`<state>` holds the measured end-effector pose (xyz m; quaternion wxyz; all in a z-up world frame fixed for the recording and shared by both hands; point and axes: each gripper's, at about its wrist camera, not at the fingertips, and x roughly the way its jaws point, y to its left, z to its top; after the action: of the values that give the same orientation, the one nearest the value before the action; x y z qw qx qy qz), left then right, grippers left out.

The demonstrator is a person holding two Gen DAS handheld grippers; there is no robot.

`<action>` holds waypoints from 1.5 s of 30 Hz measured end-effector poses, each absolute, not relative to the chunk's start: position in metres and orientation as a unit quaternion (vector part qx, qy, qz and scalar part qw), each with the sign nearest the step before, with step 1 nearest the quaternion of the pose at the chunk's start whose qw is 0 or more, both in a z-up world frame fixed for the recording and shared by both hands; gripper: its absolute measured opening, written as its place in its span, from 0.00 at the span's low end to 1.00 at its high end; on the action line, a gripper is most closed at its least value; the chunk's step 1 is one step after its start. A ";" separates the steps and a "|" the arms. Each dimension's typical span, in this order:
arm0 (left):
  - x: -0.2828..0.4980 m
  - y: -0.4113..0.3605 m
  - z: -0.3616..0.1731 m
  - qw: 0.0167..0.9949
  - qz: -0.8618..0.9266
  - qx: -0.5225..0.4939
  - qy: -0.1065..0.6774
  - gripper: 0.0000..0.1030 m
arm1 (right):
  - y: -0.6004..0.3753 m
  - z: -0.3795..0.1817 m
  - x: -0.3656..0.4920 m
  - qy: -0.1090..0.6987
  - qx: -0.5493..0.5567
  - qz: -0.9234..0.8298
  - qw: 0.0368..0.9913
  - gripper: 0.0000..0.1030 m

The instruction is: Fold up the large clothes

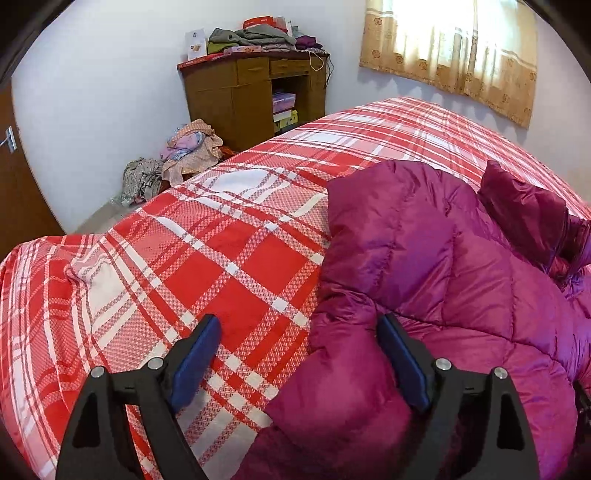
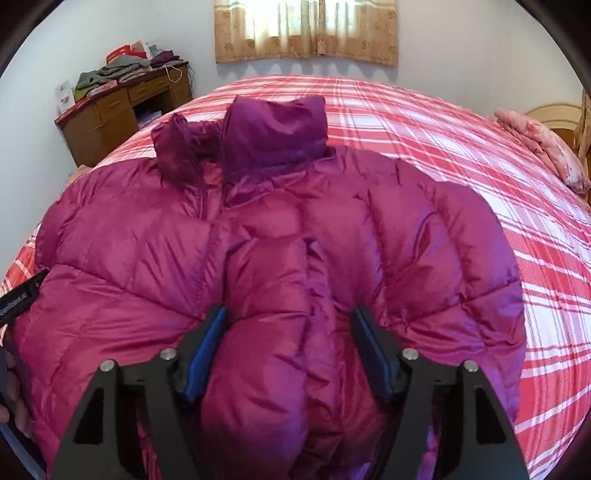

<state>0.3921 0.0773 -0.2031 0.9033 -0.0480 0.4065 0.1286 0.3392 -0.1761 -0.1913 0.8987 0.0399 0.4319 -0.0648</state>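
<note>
My left gripper (image 1: 299, 332) stands wide over the jacket's (image 2: 258, 229) left edge; its right finger (image 1: 402, 365) lies against the puffed sleeve (image 1: 354, 354), its left finger (image 1: 195, 362) hangs above bare bedspread (image 1: 229, 266), and neither pad presses on cloth; my right gripper (image 2: 288, 332) is spread over the middle of the jacket, a folded sleeve (image 2: 266, 288) bulging between the fingers, the left pad (image 2: 207, 354) against its side, the right pad (image 2: 369, 354) just clear; I grip nothing there; the jacket lies front up across the near half of the bed, collar (image 2: 273, 133) toward the far edge under the curtain (image 2: 306, 33), hem at the near edge below me; a pink pillow (image 2: 543, 147) sits at the bed's right edge; off the far left corner stands a desk (image 1: 255, 92) piled with clothes (image 1: 255, 38), with more clothes (image 1: 188, 147) heaped on the floor beside it.
</note>
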 end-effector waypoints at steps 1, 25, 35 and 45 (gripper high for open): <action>0.392 0.075 -0.203 0.904 0.133 -0.040 0.405 0.85 | -0.175 -0.192 0.339 0.432 0.036 -0.066 0.899 0.70; 0.383 0.085 -0.202 0.913 0.113 -0.079 0.384 0.86 | -0.189 -0.192 0.329 0.402 0.080 -0.050 0.911 0.72; 0.380 0.086 -0.202 0.916 0.109 -0.088 0.377 0.86 | -0.188 -0.192 0.326 0.396 0.081 -0.054 0.913 0.72; 0.378 0.087 -0.201 0.917 0.106 -0.092 0.374 0.86 | -0.187 -0.187 0.323 0.393 0.080 -0.058 0.914 0.78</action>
<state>0.3781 0.0867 -0.2009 0.9166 -0.0918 0.3745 0.1062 0.3229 -0.1870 -0.1870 0.9144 0.0802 0.3925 -0.0577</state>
